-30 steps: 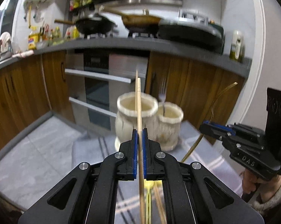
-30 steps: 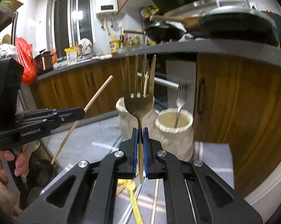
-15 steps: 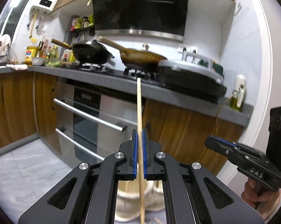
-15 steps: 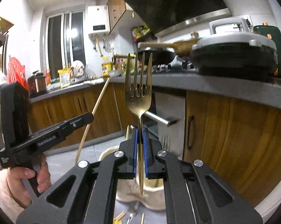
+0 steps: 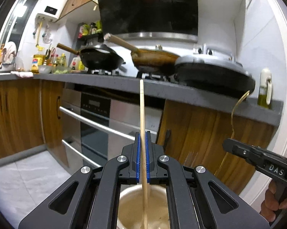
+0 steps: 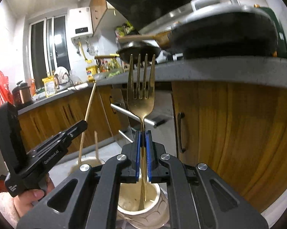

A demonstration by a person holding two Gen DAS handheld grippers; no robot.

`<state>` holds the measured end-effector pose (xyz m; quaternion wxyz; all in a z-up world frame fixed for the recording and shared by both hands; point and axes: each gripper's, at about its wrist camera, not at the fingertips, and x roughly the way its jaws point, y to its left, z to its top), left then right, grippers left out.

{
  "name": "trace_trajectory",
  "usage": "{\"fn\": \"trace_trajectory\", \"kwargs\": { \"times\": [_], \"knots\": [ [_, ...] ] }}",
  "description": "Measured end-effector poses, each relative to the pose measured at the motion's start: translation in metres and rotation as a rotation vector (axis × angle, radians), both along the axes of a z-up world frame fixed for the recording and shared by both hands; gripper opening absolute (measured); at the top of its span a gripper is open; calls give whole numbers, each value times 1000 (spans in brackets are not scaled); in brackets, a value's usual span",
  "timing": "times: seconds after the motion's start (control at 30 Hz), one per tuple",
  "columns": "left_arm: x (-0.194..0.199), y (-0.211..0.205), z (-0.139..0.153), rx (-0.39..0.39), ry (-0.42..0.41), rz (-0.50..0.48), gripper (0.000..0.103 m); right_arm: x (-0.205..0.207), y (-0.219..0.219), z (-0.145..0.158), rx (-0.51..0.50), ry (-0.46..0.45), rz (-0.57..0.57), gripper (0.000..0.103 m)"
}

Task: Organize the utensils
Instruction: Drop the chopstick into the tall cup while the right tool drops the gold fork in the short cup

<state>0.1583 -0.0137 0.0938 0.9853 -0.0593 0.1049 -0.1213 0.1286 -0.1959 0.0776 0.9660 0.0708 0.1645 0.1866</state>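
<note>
Your left gripper point(image 5: 142, 157) is squeezed tight on a wooden chopstick point(image 5: 142, 118). The chopstick stands almost straight up. Its top end reaches up in front of the gray counter point(image 5: 112, 83). Its bottom end goes down into a cream cup point(image 5: 141, 208) right under the gripper.

Your right gripper point(image 6: 143, 155) is squeezed tight on a gold fork point(image 6: 141, 91). The fork stands up with its four points at the top. Its handle goes down into another cream cup point(image 6: 154, 206) just below the blue pads point(image 6: 148, 152).

From the right camera, you can see your left gripper point(image 6: 82, 126) off to the left, with its chopstick point(image 6: 88, 114) leaning a little. That chopstick dips into the first cup point(image 6: 88, 164), which sits just beside the fork's cup. One more chopstick point(image 6: 96, 147) stands in that cup already.

From the left camera, your right gripper point(image 5: 227, 145) shows on the right side, and the fork point(image 5: 234, 114) looks like a thin gold line seen from its edge.

Behind it all are a black pan point(image 5: 101, 58), a brown pan point(image 5: 154, 60) and an oven point(image 5: 97, 126) under the counter.
</note>
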Motion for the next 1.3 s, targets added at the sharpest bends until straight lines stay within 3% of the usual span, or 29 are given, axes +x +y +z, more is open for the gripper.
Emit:
{"fn": "trace_trajectory", "kwargs": {
  "times": [0.23,0.47,0.63,1.3],
  "knots": [
    [-8,14,-13,-23,59,-22,5,3,2,-22,-19,62,18,6],
    [-17,10,-24,74,117,-11,5,8,7,-35,-31,111,26,6],
    [-17,11,-32,99,156,-5,5,10,8,-39,-26,135,23,6],
    [-26,18,-28,76,146,0,5,26,13,-46,-34,161,-19,6]
  ]
}}
